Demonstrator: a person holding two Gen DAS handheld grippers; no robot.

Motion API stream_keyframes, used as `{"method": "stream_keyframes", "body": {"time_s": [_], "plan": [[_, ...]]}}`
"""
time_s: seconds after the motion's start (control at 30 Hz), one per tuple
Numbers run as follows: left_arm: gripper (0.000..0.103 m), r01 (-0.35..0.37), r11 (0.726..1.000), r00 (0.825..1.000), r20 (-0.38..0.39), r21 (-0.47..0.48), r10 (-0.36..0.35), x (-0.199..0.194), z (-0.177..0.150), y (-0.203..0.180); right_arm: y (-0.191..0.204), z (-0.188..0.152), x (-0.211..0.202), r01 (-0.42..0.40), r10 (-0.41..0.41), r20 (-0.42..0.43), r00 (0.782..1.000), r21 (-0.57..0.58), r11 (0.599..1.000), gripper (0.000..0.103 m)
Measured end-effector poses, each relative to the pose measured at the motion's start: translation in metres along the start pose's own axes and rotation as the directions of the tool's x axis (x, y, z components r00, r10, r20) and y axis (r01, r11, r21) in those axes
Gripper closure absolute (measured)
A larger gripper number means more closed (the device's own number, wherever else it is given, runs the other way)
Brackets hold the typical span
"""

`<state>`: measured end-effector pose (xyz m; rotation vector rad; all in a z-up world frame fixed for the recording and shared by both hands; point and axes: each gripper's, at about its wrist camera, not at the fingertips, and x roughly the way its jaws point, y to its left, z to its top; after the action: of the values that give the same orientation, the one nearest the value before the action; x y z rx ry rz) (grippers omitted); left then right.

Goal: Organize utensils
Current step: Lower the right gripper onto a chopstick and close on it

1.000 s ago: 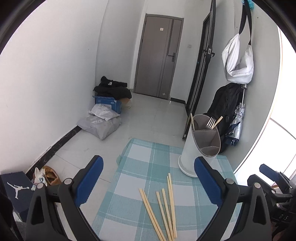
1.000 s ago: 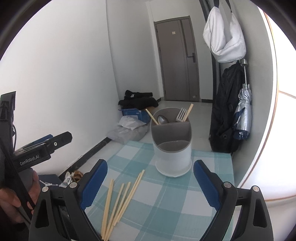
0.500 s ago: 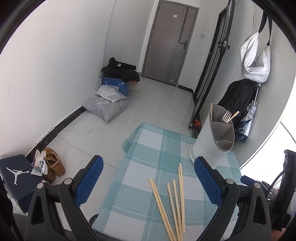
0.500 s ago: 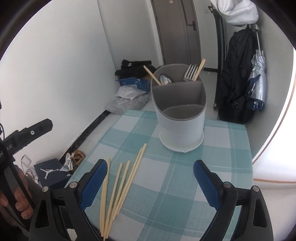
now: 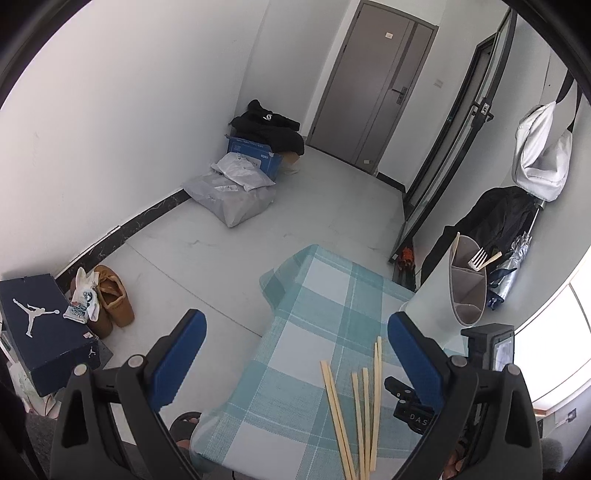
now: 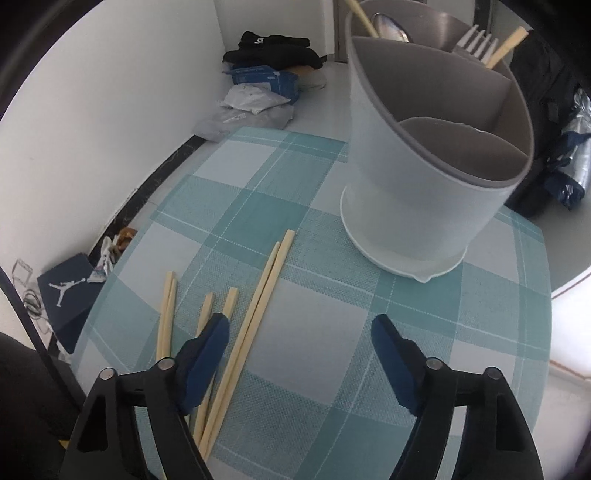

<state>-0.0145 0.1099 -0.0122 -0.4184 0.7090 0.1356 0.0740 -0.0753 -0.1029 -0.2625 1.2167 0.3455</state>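
Several wooden chopsticks (image 6: 258, 306) lie loose on the teal checked tablecloth (image 6: 325, 387). My right gripper (image 6: 299, 332) points steeply down just above them. Its jaws are closing, and a long pair of chopsticks lies between the blue fingers (image 6: 207, 350), close to the left one, with no pad pressing on them. The grey divided utensil holder (image 6: 424, 166) stands behind, with a fork (image 6: 476, 42), a spoon (image 6: 388, 26) and a chopstick (image 6: 506, 48) inside. My left gripper (image 5: 295, 325) hangs open over the table's left edge, left of the chopsticks (image 5: 354, 406) and the holder (image 5: 465, 291).
The table's edge (image 5: 269, 314) drops to a tiled floor with a blue shoe box (image 5: 40, 325), brown shoes (image 5: 110, 302) and parcel bags (image 5: 232, 195). Dark bags and a folded umbrella (image 6: 569, 147) sit behind the holder. The right gripper's black body (image 5: 487, 347) shows beside the chopsticks.
My right gripper has come down and tilted toward the table, now just over the chopsticks with its jaws narrower. The left gripper has drifted left and rolled, so the holder sits farther right in its view.
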Motion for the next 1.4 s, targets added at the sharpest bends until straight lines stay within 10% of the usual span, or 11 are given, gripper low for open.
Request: {"method": "stream_keyframes", "body": {"time_s": [0.4,0.73,0.9,1.4], "plan": [[0.006,0.03,0.999,0.999,-0.035,-0.045,-0.031,0.004,0.0,0.005,0.012,-0.007,0.01,-0.012,0.01,-0.039,0.999,-0.056,0.998,0.066],[0.006,0.004,0.997,0.998,-0.061,-0.074,-0.009,0.008,-0.001,0.011,0.01,-0.004,0.014,0.014,-0.02,-0.077,0.997,-0.074,0.997,0.068],[0.006,-0.018,0.995,0.996,-0.085,-0.1,0.009,0.012,-0.003,0.016,0.019,-0.005,0.015,-0.03,0.021,-0.069,0.997,-0.14,0.99,0.095],[0.006,-0.012,0.989,0.993,-0.115,-0.15,-0.006,0.016,-0.002,0.023,-0.001,-0.053,-0.021,-0.102,0.057,-0.231,0.971,-0.187,0.977,0.096]]}}
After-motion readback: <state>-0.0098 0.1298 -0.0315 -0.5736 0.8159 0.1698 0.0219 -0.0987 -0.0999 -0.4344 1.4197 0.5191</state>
